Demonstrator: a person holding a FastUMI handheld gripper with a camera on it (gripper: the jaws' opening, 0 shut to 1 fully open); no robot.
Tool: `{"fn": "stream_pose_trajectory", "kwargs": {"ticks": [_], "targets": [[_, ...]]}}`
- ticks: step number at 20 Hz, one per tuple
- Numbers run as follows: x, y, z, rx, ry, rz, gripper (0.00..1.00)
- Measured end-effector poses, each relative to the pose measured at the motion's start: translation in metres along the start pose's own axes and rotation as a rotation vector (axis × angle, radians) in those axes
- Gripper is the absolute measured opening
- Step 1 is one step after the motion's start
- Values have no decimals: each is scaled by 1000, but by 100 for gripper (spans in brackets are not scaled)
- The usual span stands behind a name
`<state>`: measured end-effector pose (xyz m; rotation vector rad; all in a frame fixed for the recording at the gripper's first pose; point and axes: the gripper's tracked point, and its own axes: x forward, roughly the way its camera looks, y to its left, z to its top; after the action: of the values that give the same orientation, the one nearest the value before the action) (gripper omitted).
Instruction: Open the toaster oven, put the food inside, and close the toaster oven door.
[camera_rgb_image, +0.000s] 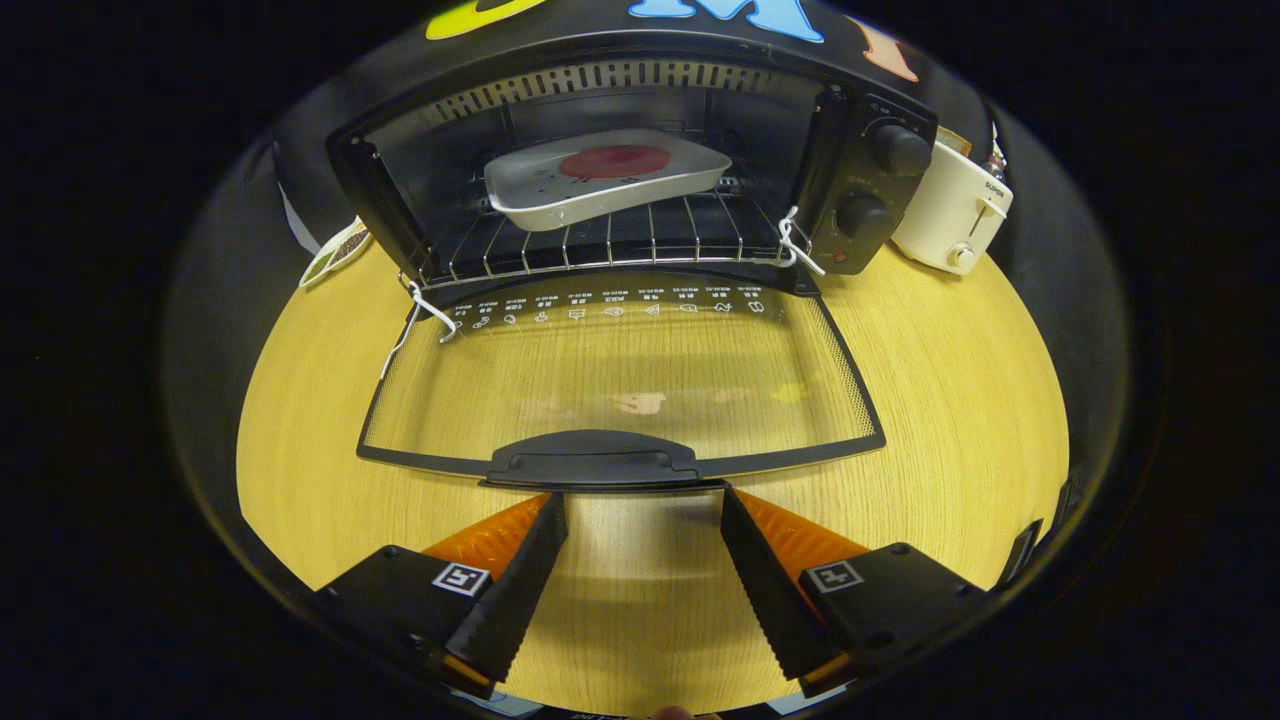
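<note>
A black toaster oven (860, 190) stands on the wooden table with its glass door (620, 380) folded down flat toward me. Inside, on the wire rack (600, 245), rests a grey tray (600, 185) holding a flat round red piece of food (613, 161). My gripper (642, 497) is open, its fingertips just under the front edge of the door handle (592, 460), one on each side of the handle's right half. Nothing lies between the fingers.
A white toaster (955, 215) stands to the right of the oven. A small patterned dish (337, 252) lies by the oven's left side. Two knobs (880, 180) sit on the oven's right panel. Bare table surrounds the open door.
</note>
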<state>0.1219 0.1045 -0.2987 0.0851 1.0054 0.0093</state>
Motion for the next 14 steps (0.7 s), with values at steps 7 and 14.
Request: {"fn": "stream_pose_trajectory", "kwargs": {"ticks": [7, 14], "targets": [[-21, 0, 8, -26, -25, -1, 99], [-69, 1, 36, 31, -165, 18, 99]]}}
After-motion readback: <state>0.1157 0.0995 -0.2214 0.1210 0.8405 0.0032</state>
